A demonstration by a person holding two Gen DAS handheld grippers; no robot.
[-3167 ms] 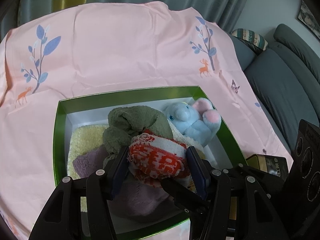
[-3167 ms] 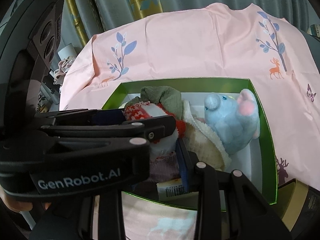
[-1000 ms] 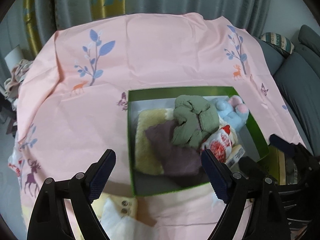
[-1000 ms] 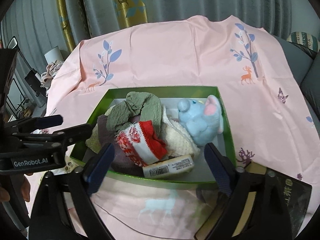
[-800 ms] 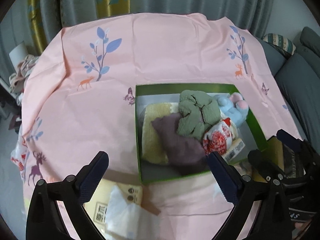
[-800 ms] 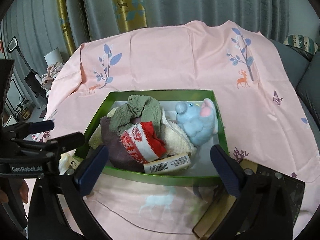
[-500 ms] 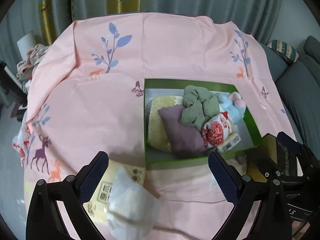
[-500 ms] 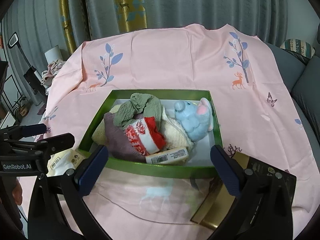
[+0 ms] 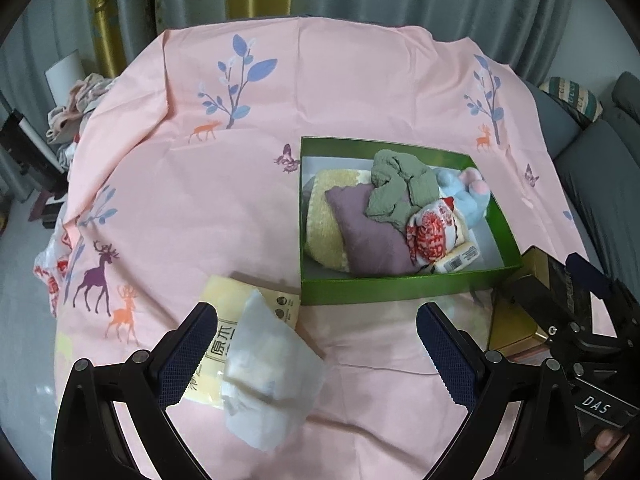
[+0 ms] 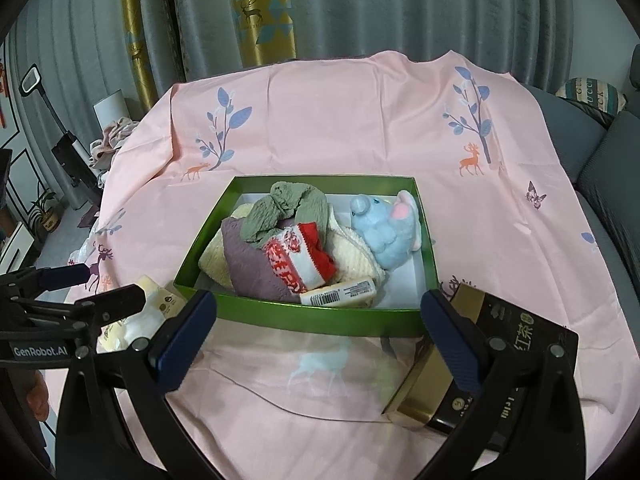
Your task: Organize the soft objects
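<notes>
A green box (image 9: 384, 290) (image 10: 304, 318) on the pink cloth holds a yellow towel (image 9: 324, 220), a purple cloth (image 9: 368, 236), a green cloth (image 9: 396, 188), a red-and-white sock (image 9: 432, 236) (image 10: 298, 258), a blue plush elephant (image 9: 468, 196) (image 10: 384, 232) and a labelled tube (image 10: 340, 294). My left gripper (image 9: 316, 344) is open and empty, above a white tissue pack (image 9: 268, 372) near the table's front. My right gripper (image 10: 318, 328) is open and empty in front of the box.
A yellow packet (image 9: 236, 344) lies under the tissue pack. A black-and-gold tea box (image 10: 480, 364) sits at the box's right front corner. A grey sofa (image 9: 600, 168) is at the right, curtains behind, clutter on the floor at the left.
The left gripper let go of the red-and-white sock into the box and both grippers drew back and up; the left swung left, bringing the tissue pack into view.
</notes>
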